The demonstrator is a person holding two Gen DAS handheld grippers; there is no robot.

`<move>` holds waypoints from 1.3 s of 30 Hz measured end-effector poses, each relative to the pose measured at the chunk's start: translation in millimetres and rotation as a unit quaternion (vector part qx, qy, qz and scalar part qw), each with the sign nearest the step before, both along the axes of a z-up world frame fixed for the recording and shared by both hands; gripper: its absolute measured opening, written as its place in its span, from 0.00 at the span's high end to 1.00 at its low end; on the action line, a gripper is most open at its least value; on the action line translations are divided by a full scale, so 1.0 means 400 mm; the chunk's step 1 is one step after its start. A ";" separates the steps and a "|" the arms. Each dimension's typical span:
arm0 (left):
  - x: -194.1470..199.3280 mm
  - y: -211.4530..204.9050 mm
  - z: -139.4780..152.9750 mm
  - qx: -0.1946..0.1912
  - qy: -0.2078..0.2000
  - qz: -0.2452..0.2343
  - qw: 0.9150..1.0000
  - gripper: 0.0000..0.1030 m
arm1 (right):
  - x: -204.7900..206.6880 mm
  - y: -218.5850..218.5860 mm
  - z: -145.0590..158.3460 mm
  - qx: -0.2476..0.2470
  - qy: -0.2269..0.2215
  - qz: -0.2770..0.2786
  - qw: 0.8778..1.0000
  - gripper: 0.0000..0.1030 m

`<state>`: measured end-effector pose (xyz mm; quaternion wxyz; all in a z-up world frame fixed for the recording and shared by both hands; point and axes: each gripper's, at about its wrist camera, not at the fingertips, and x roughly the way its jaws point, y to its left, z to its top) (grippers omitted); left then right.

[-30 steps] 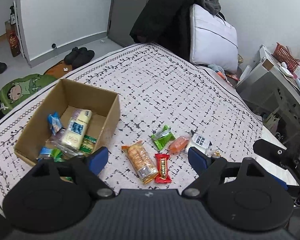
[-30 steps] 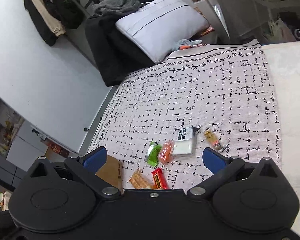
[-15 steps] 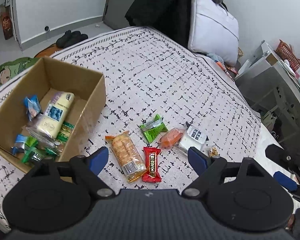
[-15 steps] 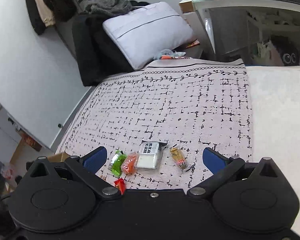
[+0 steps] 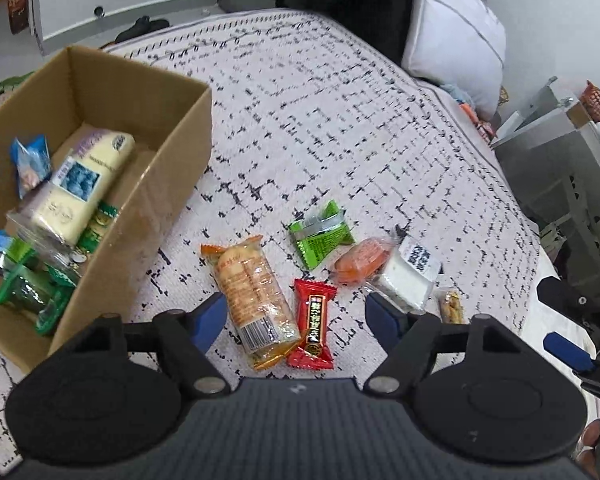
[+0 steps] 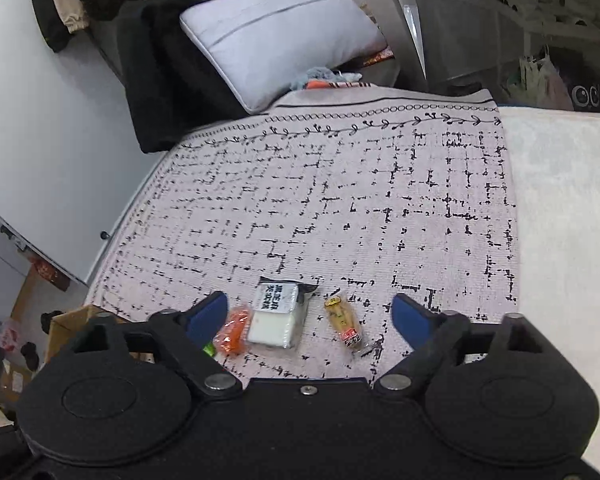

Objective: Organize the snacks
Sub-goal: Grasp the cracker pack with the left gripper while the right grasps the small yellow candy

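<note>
Cardboard box (image 5: 168, 148) sits ahead-left of the left hand-held gripper (image 5: 294, 318), open top, several snacks already inside. Left view: jaws wide, nothing held, hovering low over the bed cover (image 5: 340, 112). Cracker pack (image 5: 256, 300) lies directly between the blue fingertips (image 5: 210, 318), long axis running roughly along the gripper's forward line, barcode end nearest, orange crimped end pointing away and slightly left. Red candy wrapper (image 5: 313, 325) touches its right side, same orientation. Further ahead-right: green packet (image 5: 321, 238), orange packet (image 5: 360, 260), white packet (image 5: 410, 276), and a small yellow-brown stick snack (image 5: 451, 305) at far right. Likely step: grab the cracker pack. To do it well, close across its short width at mid-length, keep the right finger clear of the red wrapper so only one item lifts, and squeeze gently since crackers look crushable.

Right view: right hand-held gripper (image 6: 310, 316) also wide, empty, above the bed. White packet (image 6: 276, 316) sits between the fingers toward the left one, printed end pointing away. Orange packet (image 6: 232, 332) is just inside the left finger. Stick snack (image 6: 344, 322) lies right of centre, long axis forward, tilted slightly left at the far end. Box corner (image 6: 66, 326) barely shows far left.
</note>
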<state>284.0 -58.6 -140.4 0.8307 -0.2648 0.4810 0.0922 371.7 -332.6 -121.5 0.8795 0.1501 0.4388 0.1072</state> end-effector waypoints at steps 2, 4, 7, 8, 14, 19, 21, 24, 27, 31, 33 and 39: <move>0.009 0.005 -0.018 -0.003 0.009 0.004 1.000 0.34 | 0.011 0.009 -0.015 -0.010 0.005 0.003 1.000 0.29; 0.017 0.010 -0.037 -0.005 0.018 0.011 1.000 0.36 | 0.022 0.020 -0.030 -0.020 0.014 0.012 1.000 0.33; 0.026 0.013 -0.069 -0.002 0.035 0.021 0.999 0.38 | 0.036 0.039 -0.053 -0.036 0.025 0.026 0.999 0.40; 0.028 0.014 -0.081 -0.002 0.041 0.024 0.999 0.40 | 0.041 0.042 -0.061 -0.038 0.030 0.027 0.998 0.41; 0.041 0.010 -0.133 -0.004 0.059 0.030 0.998 0.46 | 0.066 0.036 -0.105 -0.045 0.055 0.016 0.997 0.42; 0.047 0.014 -0.132 -0.012 0.043 0.030 0.999 0.63 | 0.073 0.049 -0.131 -0.067 0.061 0.019 0.996 0.42; 0.050 0.019 -0.134 -0.013 0.043 0.031 0.999 0.64 | 0.079 0.061 -0.144 -0.087 0.063 0.023 0.994 0.43; 0.048 0.023 -0.136 -0.010 0.043 0.032 0.999 0.65 | 0.082 0.072 -0.165 -0.099 0.066 0.025 0.993 0.43; 0.046 0.022 -0.131 -0.002 0.044 0.030 0.999 0.65 | 0.085 0.083 -0.192 -0.124 0.072 0.032 0.989 0.57; 0.038 0.027 -0.111 0.001 0.041 0.032 0.999 0.65 | 0.078 0.088 -0.193 -0.137 0.060 0.032 0.988 0.82; 0.033 0.026 -0.095 0.006 0.035 0.032 0.999 0.65 | 0.073 0.086 -0.186 -0.123 0.059 0.034 0.990 0.82; 0.015 0.019 -0.054 0.019 0.022 0.024 0.999 0.65 | 0.050 0.085 -0.132 -0.099 0.029 0.033 0.994 0.82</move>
